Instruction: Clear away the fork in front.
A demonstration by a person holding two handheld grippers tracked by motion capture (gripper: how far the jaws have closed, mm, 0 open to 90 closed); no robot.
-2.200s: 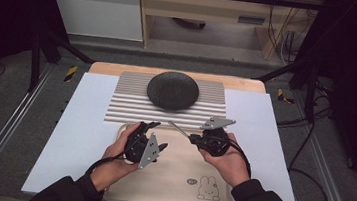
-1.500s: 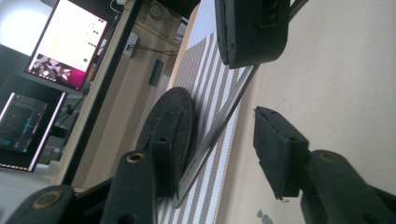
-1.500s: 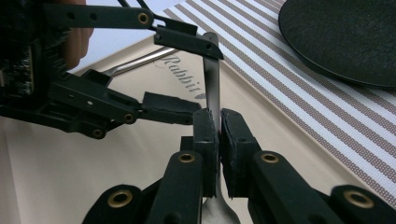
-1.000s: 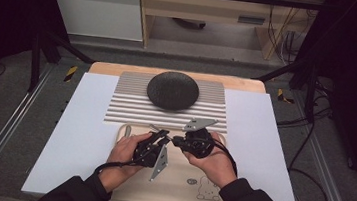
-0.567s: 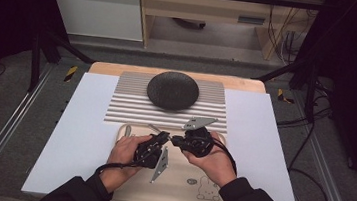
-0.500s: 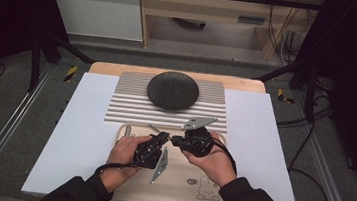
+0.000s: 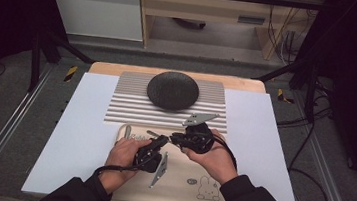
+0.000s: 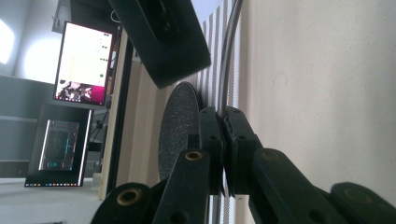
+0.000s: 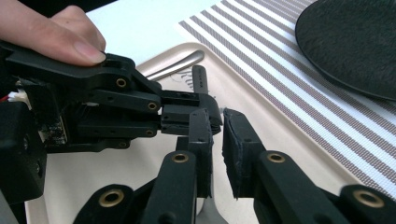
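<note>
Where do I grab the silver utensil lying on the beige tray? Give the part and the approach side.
Take its slim handle. It lies flat on the tray, so probably bring a hand-held gripper down from above, jaws straddling its narrow width, on the bare stretch beyond the left hand-held gripper.
</note>
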